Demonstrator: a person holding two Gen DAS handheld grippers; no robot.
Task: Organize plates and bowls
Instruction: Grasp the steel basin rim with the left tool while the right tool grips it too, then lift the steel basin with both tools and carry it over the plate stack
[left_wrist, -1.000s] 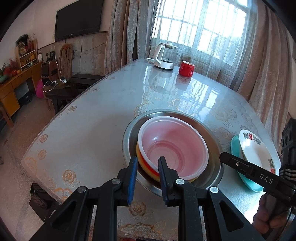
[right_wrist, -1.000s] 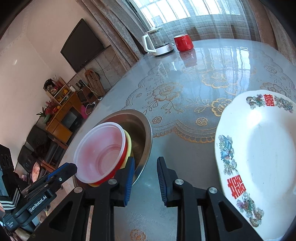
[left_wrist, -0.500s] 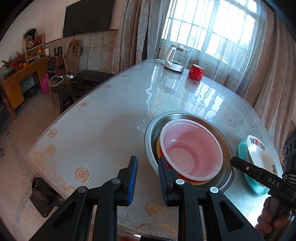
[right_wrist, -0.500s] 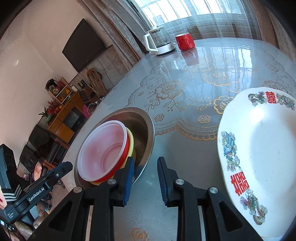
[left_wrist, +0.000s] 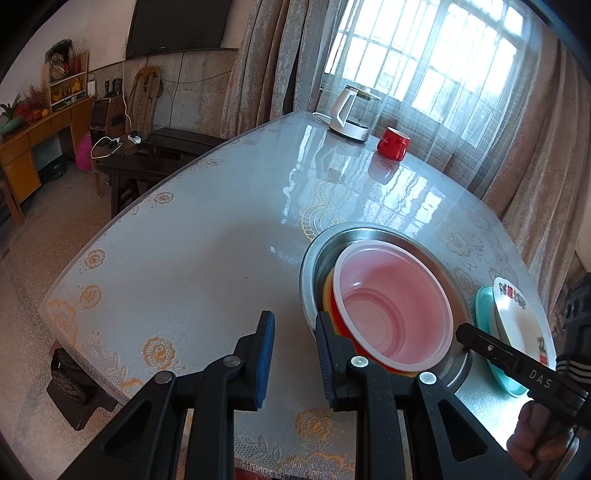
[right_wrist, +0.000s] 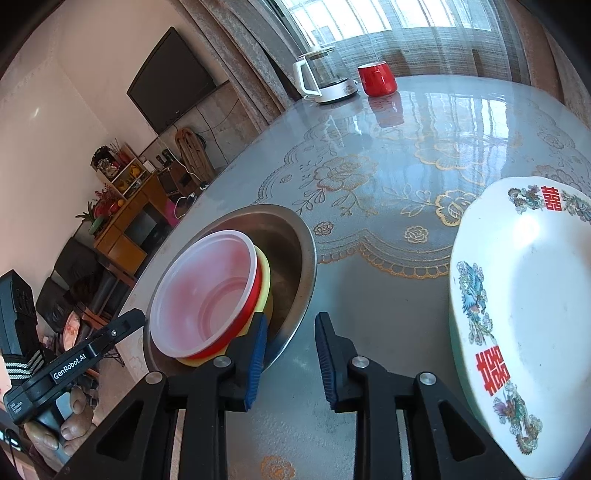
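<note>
So the table (left_wrist: 207, 236) is a big glossy thing with a gold floral lace print, and everything else sits toward its near end. Biggest item on it is a round steel basin (left_wrist: 314, 254), and nested inside are a yellow bowl (right_wrist: 265, 273), a red bowl (right_wrist: 246, 314) and on top a translucent pinkish plastic bowl (left_wrist: 395, 306), all smooth and round. The left tool (left_wrist: 293, 354) hovers just beside the basin's near rim, blue ribbed pads almost together with nothing between them. Off to the right a white plate (right_wrist: 535, 306) with red characters and bird prints lies on a teal plate (left_wrist: 484, 310). The right tool (right_wrist: 290, 356) sits over bare table between basin and plates, jaws nearly closed and empty too. Way at the far end: a white kettle (left_wrist: 351, 114) and a small red cup (left_wrist: 393, 144).
</note>
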